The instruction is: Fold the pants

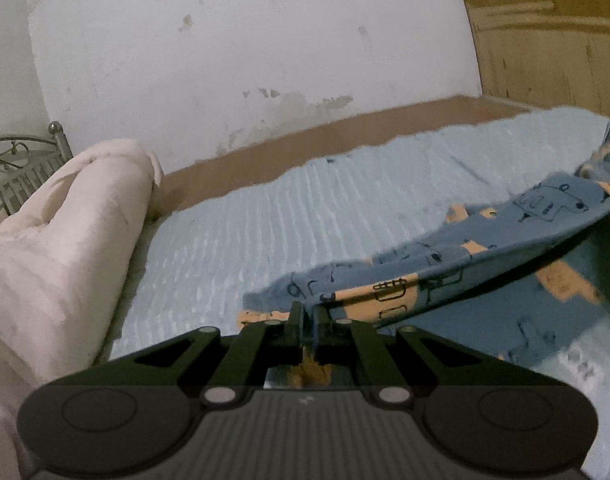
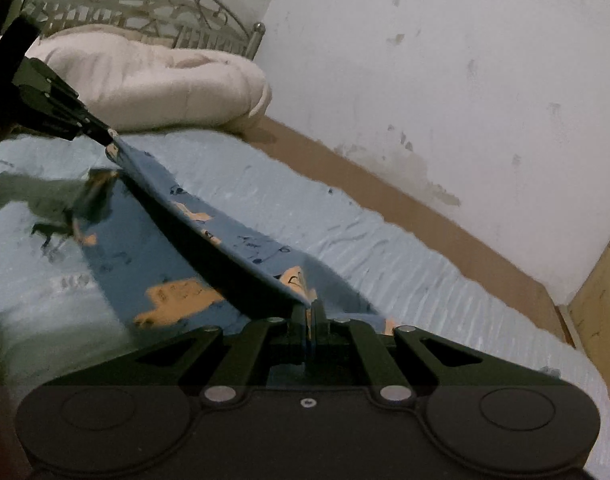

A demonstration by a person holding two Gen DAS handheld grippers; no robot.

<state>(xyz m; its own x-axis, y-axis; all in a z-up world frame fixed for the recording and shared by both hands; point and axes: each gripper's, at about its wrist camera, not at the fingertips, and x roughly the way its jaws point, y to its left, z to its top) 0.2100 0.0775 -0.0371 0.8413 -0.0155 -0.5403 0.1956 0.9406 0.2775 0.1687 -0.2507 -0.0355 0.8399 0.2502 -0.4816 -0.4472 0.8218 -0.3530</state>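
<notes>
Both jaws pinching pants (image 1: 445, 276) edge — cloth stretched taut between, above bed (image 1: 305, 208)

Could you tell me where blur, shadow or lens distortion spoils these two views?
Left wrist view: the pants smear at the right edge, and the fisheye bows the wall; the left gripper is sharp. Right wrist view: the pants are streaked on the left, a dark shadow lies under their raised fold on the bed, the light is dim, and the right gripper is sharp.
</notes>
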